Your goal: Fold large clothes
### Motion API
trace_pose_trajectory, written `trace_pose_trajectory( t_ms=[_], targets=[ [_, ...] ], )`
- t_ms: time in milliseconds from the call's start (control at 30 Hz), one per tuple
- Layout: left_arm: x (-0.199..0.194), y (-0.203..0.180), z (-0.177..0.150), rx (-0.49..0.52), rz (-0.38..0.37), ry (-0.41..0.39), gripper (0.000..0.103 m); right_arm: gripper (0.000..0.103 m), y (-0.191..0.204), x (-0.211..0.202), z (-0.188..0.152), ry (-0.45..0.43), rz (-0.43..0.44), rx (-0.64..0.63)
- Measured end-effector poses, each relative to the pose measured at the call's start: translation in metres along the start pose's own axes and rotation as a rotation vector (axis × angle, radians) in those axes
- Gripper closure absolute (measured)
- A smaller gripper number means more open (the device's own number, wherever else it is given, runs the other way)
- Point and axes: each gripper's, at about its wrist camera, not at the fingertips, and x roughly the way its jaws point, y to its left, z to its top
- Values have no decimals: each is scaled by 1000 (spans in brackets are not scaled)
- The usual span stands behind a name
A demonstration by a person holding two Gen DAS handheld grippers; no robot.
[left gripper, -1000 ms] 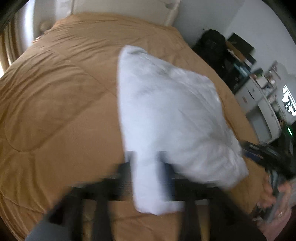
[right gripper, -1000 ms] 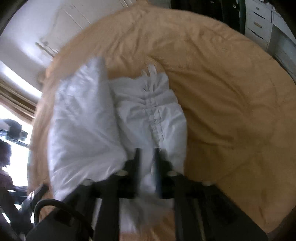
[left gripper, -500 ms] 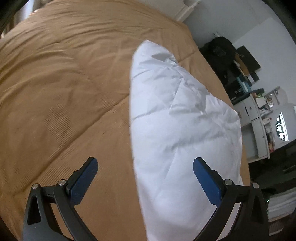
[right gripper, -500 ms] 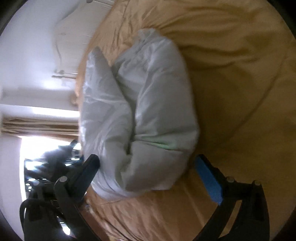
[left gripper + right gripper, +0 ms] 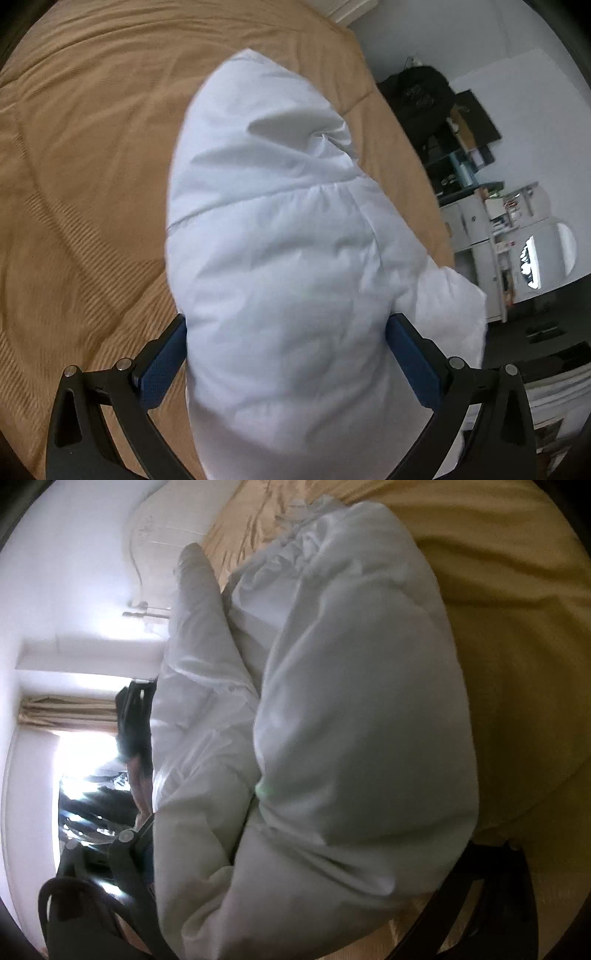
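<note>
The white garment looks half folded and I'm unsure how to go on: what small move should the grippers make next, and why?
Probably close both grippers. The left gripper and right gripper have just been opening and now stand wide astride the puffy white garment bunched on the tan bedspread. The bulk already sits between the blue pads, so gripping comes before any fold.

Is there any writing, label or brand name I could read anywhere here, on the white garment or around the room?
None can be read.
White garment: no print or tag showing.
Items on the shelves: too small and blurred to read.
Tan bedspread: plain.
</note>
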Motion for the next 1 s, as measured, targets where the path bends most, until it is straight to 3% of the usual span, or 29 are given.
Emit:
trace_pose_trajectory(
  t_ms=[67, 100, 133, 167, 233, 267, 367, 467, 567, 667, 767, 833, 900, 1000],
  targets=[
    [13, -6, 2, 61, 30, 19, 1, 4, 4, 0, -5, -28, 9, -17],
    [15, -7, 2, 73, 39, 20, 4, 16, 6, -1, -8, -37, 14, -29],
    [16, -8, 3, 73, 33, 19, 14, 35, 10, -4, -10, -45, 22, -43],
    [14, -8, 4, 68, 19, 15, 29, 43, 12, -6, -10, -49, 36, -46],
    [5, -6, 4, 44, -12, 3, 51, 61, 17, -8, -12, -61, 58, -40],
    [-2, -3, 3, 34, -21, -3, 61, 65, 21, -10, -13, -67, 74, -41],
    [-22, -8, 3, 17, -17, -41, 75, 76, 37, -13, -16, -73, 127, -31],
    [-50, -15, 2, 16, -21, -78, 79, 80, 62, -18, -19, -78, 137, -68],
    [-102, -25, -2, 3, -46, -127, 79, 81, 85, -28, -30, -60, 151, -93],
    [-160, -22, -20, 12, 3, -157, 78, 81, 106, -34, -48, -39, 193, -115],
    [-189, 5, -39, -14, 53, -142, 77, 81, 122, -24, -72, 5, 217, -142],
    [-187, 30, -54, -13, 112, -113, 76, 80, 123, -9, -91, 44, 204, -145],
    [-162, 67, -67, -39, 171, -50, 73, 80, 115, 12, -106, 84, 185, -118],
    [-140, 104, -75, -116, 164, -23, 62, 75, 87, 44, -125, 119, 106, -94]
  ],
)
